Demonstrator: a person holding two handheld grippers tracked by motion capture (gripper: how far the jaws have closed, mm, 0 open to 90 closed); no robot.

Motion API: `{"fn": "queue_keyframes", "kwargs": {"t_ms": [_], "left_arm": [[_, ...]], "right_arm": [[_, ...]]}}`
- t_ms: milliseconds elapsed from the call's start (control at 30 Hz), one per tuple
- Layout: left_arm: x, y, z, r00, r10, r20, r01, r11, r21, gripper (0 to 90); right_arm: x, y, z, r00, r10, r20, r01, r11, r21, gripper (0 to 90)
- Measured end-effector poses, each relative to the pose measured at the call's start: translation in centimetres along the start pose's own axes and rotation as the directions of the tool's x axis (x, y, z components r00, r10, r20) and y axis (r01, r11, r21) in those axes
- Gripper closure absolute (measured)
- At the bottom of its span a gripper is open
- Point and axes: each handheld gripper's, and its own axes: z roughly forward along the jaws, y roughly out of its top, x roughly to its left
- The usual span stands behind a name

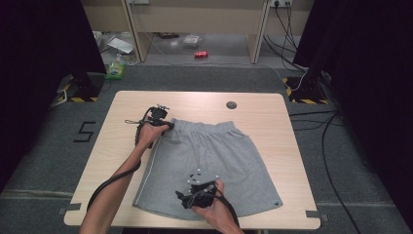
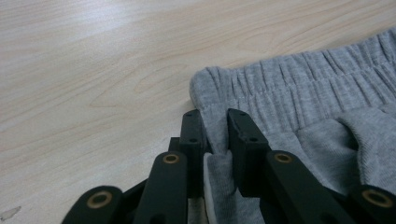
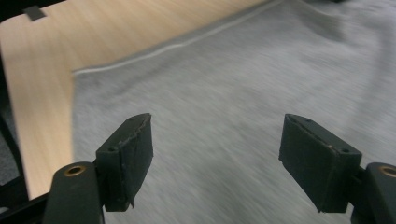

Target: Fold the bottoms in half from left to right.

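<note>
Bare bench (image 1: 126, 105) lies open along the far edge and down both sides of the grey shorts (image 1: 219, 156), which cover its middle; a small dark disc (image 1: 232, 105) at the far edge is the lone obstacle on the wood.

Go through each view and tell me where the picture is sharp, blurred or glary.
High view: evenly lit table, dark curtains at both sides. Left gripper view: sharp on the shorts, soft glare on the wood. Right gripper view: grey fabric smeared by motion blur, jaws crisp.
</note>
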Motion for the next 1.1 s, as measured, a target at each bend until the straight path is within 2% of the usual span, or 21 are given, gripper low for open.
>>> {"fn": "queue_keyframes", "kwargs": {"t_ms": [400,600,667,700,867,1000,1100], "left_arm": [[0.1,-0.1,0.0,0.9999,-0.011,0.007,0.011,0.9999,0.000,75.4],[0.1,0.0,0.0,0.9999,-0.010,0.005,0.010,0.9999,0.007,75.1],[0.1,0.0,0.0,0.9999,-0.012,0.007,0.012,0.9999,0.009,74.8],[0.2,0.0,-0.1,0.9999,-0.013,0.011,0.013,0.9998,0.013,74.5],[0.4,0.0,-0.1,0.9994,-0.027,0.021,0.026,0.9996,0.011,74.0],[0.4,0.0,-0.1,0.9995,-0.025,0.020,0.025,0.9996,0.013,73.8],[0.3,0.0,-0.1,0.9995,-0.026,0.017,0.026,0.9995,0.016,73.8]], "right_arm": [[4.8,2.2,4.1,0.9958,-0.049,-0.077,0.051,0.999,0.019,28.5],[6.5,2.5,6.0,0.9941,-0.062,-0.089,0.066,0.997,0.041,28.6],[7.5,2.5,7.0,0.9905,-0.081,-0.111,0.088,0.994,0.059,29.2],[7.7,2.5,7.3,0.9886,-0.094,-0.117,0.101,0.993,0.059,29.1],[8.6,2.7,8.3,0.9851,-0.101,-0.139,0.112,0.991,0.073,28.9],[9.3,3.0,9.0,0.9802,-0.127,-0.152,0.140,0.987,0.078,33.4],[9.5,2.8,9.3,0.9793,-0.125,-0.159,0.141,0.986,0.090,34.9]]}}
